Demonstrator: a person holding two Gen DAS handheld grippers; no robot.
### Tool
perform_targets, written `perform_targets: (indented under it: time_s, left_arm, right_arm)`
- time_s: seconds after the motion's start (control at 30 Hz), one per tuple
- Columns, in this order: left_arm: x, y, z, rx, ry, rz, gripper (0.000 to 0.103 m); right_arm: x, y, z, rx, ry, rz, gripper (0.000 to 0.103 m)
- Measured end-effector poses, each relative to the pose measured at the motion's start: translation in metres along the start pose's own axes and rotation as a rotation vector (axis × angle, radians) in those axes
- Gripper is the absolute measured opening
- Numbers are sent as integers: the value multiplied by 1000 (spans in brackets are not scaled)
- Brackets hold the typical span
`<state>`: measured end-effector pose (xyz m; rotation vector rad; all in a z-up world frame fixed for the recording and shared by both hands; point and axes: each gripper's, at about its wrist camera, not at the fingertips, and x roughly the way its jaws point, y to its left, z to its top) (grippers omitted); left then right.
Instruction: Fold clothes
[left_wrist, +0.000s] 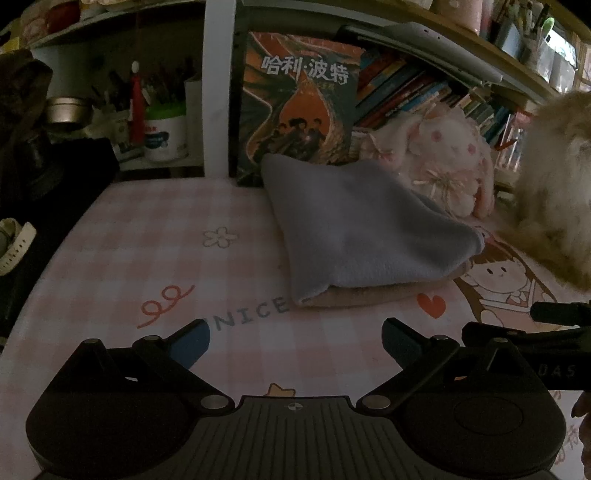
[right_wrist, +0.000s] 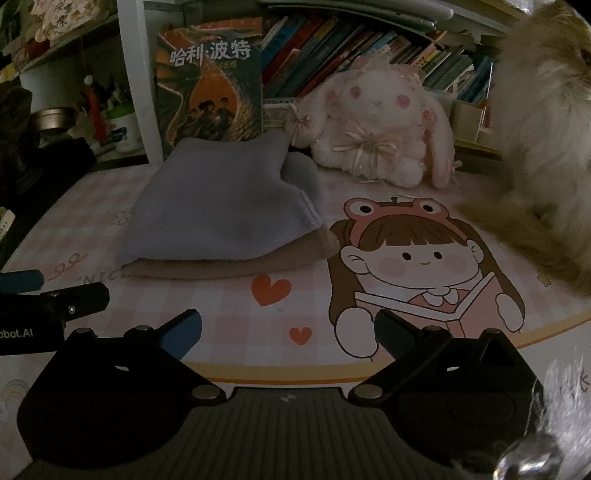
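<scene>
A folded grey-blue cloth (left_wrist: 354, 229) lies on top of a folded tan cloth (left_wrist: 373, 291) on the pink checked table mat (left_wrist: 166, 266). The stack also shows in the right wrist view: the grey-blue cloth (right_wrist: 218, 210) above the tan cloth (right_wrist: 236, 264). My left gripper (left_wrist: 295, 345) is open and empty, just in front of the stack. My right gripper (right_wrist: 288, 332) is open and empty, in front and to the right of the stack, over the cartoon girl print (right_wrist: 413, 266). The left gripper's side (right_wrist: 44, 306) shows at the left edge of the right wrist view.
A white plush rabbit (right_wrist: 376, 122) sits behind the stack to the right. A large book (left_wrist: 299, 99) stands upright behind the stack. A fluffy tan animal or plush (right_wrist: 546, 147) fills the right side. Shelves of books (right_wrist: 369, 44) run along the back. Dark items (left_wrist: 44, 173) crowd the left edge.
</scene>
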<state>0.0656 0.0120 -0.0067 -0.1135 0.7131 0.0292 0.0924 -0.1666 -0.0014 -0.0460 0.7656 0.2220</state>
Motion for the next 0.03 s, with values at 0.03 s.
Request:
perform_targets:
  time_s: [0.03]
  left_arm:
    - [0,0,0,-1,1,1,101]
  right_arm:
    - [0,0,0,0,1,0,101]
